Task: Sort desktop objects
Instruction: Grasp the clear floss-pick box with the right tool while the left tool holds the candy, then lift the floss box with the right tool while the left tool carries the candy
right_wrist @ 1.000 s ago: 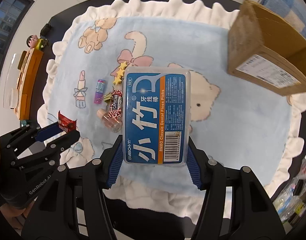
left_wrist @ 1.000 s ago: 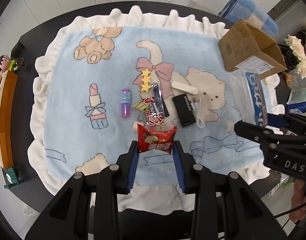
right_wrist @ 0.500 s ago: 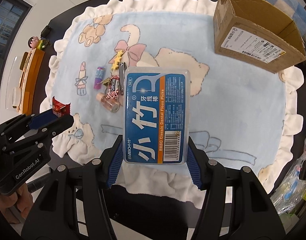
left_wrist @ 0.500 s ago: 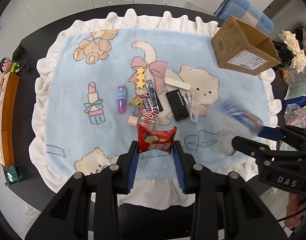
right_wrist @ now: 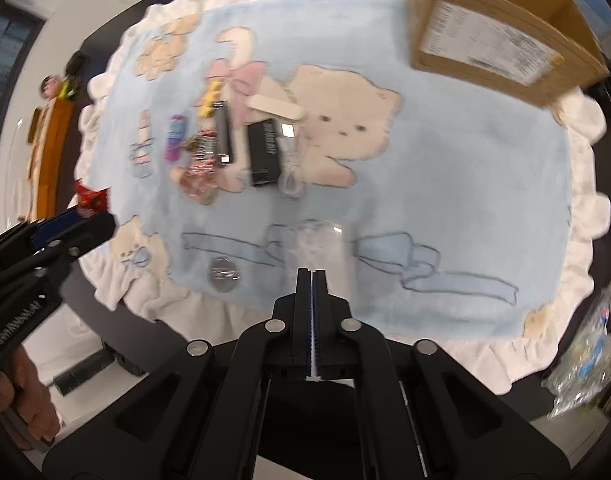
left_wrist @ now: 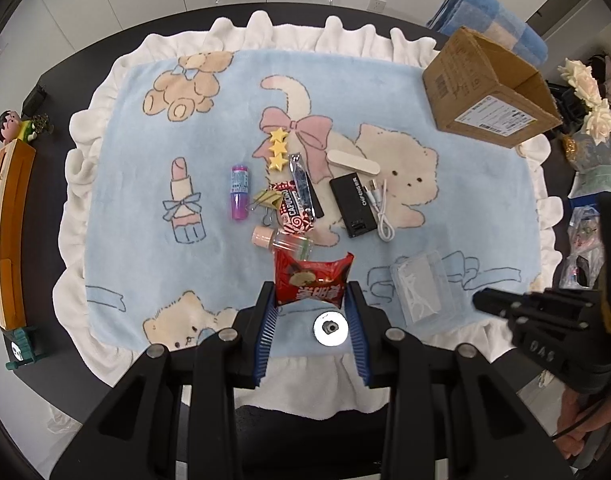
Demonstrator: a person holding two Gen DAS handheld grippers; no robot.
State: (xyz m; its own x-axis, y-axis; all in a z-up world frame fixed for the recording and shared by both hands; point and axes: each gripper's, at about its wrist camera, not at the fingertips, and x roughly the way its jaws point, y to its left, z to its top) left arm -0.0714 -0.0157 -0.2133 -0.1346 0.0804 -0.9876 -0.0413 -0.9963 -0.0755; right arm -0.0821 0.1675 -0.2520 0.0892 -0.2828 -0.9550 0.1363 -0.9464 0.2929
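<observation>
The left hand-held gripper (left_wrist: 310, 309) stays clamped on the red snack packet (left_wrist: 311, 280), kept aside for sorting; the right hand-held gripper (right_wrist: 312, 274) is pressed together, empty, the floss box (left_wrist: 425, 286) just ahead.

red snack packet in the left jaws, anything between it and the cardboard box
Yes. The red snack packet faces a cluster of small items on the blanket, including a small bottle and black power bank, before the cardboard box.
</observation>
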